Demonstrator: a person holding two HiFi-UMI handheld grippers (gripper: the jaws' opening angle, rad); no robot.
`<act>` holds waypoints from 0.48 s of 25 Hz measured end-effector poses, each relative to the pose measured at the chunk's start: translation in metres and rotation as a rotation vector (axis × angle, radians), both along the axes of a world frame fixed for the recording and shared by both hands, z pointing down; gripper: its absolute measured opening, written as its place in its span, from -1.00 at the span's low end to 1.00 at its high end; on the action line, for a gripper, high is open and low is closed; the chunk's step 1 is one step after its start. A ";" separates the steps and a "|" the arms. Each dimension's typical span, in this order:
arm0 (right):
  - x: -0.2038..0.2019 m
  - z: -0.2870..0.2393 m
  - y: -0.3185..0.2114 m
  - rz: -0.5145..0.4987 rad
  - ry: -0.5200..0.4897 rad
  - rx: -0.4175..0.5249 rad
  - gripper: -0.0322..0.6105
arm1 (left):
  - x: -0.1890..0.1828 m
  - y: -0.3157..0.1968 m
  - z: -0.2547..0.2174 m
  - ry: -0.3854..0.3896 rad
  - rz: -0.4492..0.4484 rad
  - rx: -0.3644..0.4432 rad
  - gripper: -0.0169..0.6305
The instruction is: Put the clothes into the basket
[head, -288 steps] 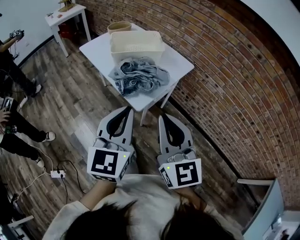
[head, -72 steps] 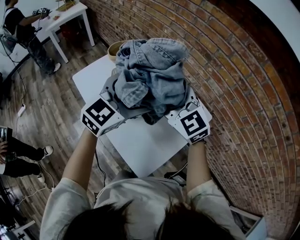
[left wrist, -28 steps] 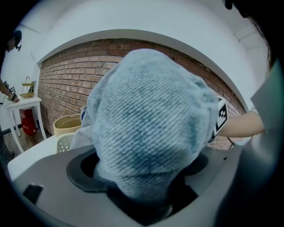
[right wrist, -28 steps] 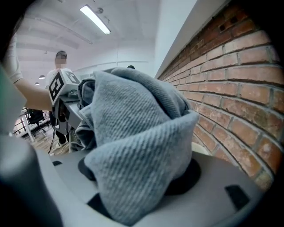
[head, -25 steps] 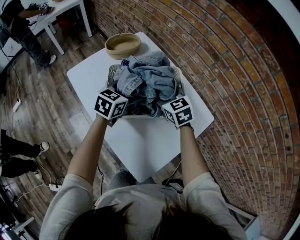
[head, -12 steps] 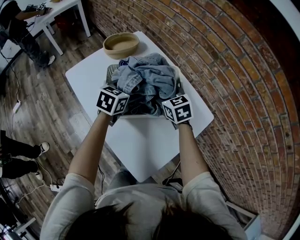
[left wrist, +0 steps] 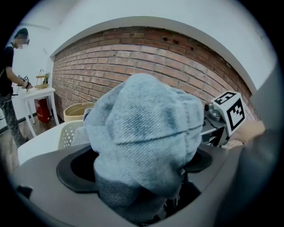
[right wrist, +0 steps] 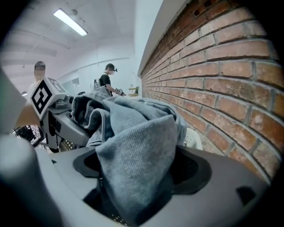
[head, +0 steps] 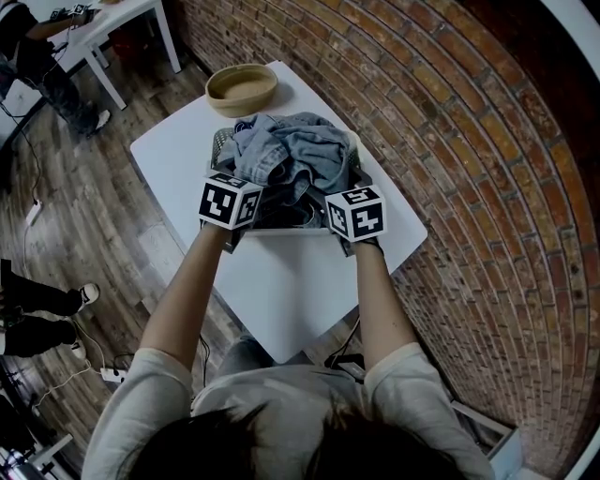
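Observation:
A bundle of blue denim clothes (head: 298,155) lies piled in the white mesh basket (head: 218,143) on the white table (head: 281,291). My left gripper (head: 249,186) is at the basket's near left corner and my right gripper (head: 343,186) at its near right corner. Both reach into the pile, their tips hidden under cloth. In the left gripper view the denim (left wrist: 146,133) fills the gap between the jaws, which are opening. In the right gripper view a fold of denim (right wrist: 133,146) hangs between the jaws, which are also opening. The pads are hidden.
A round tan woven bowl (head: 242,86) stands on the table behind the basket. A brick wall (head: 450,122) runs close along the table's right side. A second small white table (head: 141,19) and people (head: 37,56) are at the far left on the wood floor.
The denim pile has sunk lower into the basket. Both grippers have drawn back a little toward the basket's near rim.

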State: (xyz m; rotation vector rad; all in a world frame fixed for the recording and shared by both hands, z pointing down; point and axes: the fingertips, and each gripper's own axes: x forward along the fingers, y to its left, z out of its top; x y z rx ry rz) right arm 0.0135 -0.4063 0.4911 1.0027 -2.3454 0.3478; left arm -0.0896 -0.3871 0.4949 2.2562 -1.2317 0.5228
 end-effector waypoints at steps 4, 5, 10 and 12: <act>0.009 -0.004 -0.001 0.030 0.000 0.013 0.42 | -0.001 0.003 -0.005 -0.039 -0.023 0.017 0.79; 0.010 -0.004 -0.001 0.033 0.004 0.019 0.42 | -0.002 0.004 -0.007 -0.052 -0.031 0.024 0.79; 0.007 -0.005 0.006 0.019 0.015 0.033 0.42 | -0.009 0.010 -0.010 -0.092 -0.092 0.022 0.79; 0.008 -0.007 0.010 0.014 0.016 0.036 0.42 | -0.014 0.016 -0.014 -0.109 -0.120 0.027 0.79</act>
